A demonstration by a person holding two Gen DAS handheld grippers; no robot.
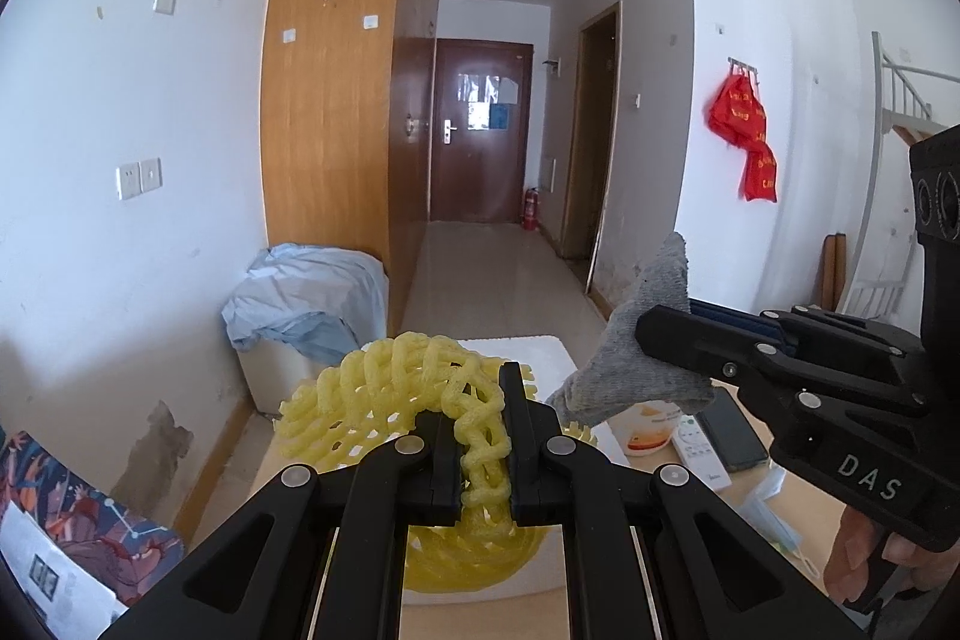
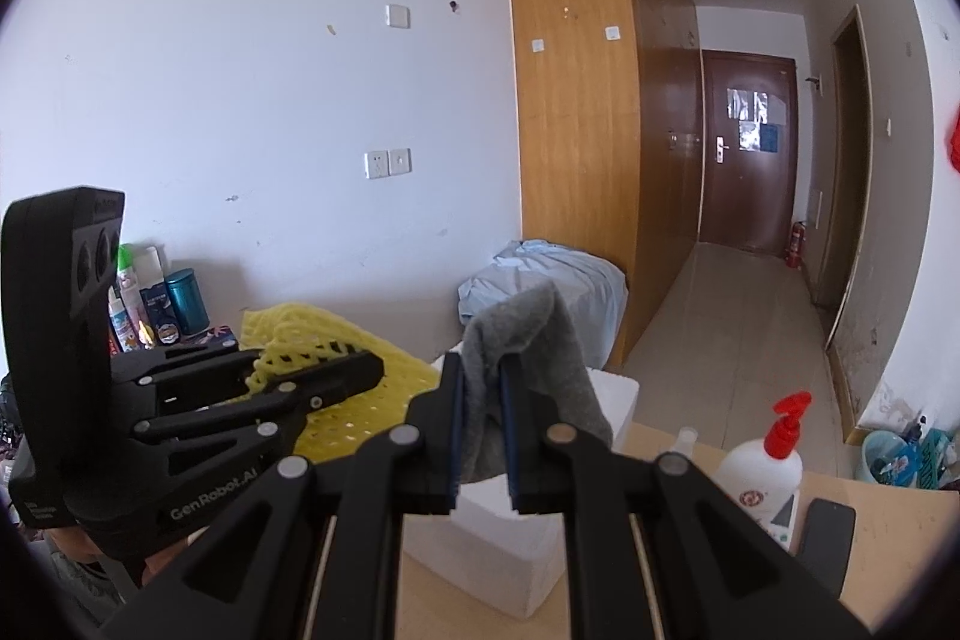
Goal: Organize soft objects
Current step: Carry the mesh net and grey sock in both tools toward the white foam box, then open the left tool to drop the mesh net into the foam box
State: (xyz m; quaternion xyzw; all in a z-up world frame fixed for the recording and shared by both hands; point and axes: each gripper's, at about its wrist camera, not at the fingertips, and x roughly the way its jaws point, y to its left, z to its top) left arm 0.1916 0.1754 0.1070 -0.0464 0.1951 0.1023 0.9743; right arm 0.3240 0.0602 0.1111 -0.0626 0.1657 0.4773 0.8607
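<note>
My left gripper (image 1: 483, 436) is shut on a yellow foam fruit net (image 1: 384, 394) and holds it in the air above a white foam box (image 1: 540, 349). My right gripper (image 2: 480, 418) is shut on a grey sock (image 2: 540, 334), also held up above the white foam box (image 2: 516, 556). In the left wrist view the right gripper (image 1: 645, 334) comes in from the right with the sock (image 1: 630, 376). In the right wrist view the left gripper (image 2: 360, 370) comes in from the left with the net (image 2: 360, 412).
On the wooden table (image 2: 888, 532) stand a white bottle with a red pump (image 2: 765, 460), a remote (image 1: 699, 451) and a black phone (image 1: 735, 430). A face mask (image 1: 774, 514) lies there. Bottles and a teal can (image 2: 186, 301) stand by the wall. A blue sheet (image 1: 312, 298) covers a box.
</note>
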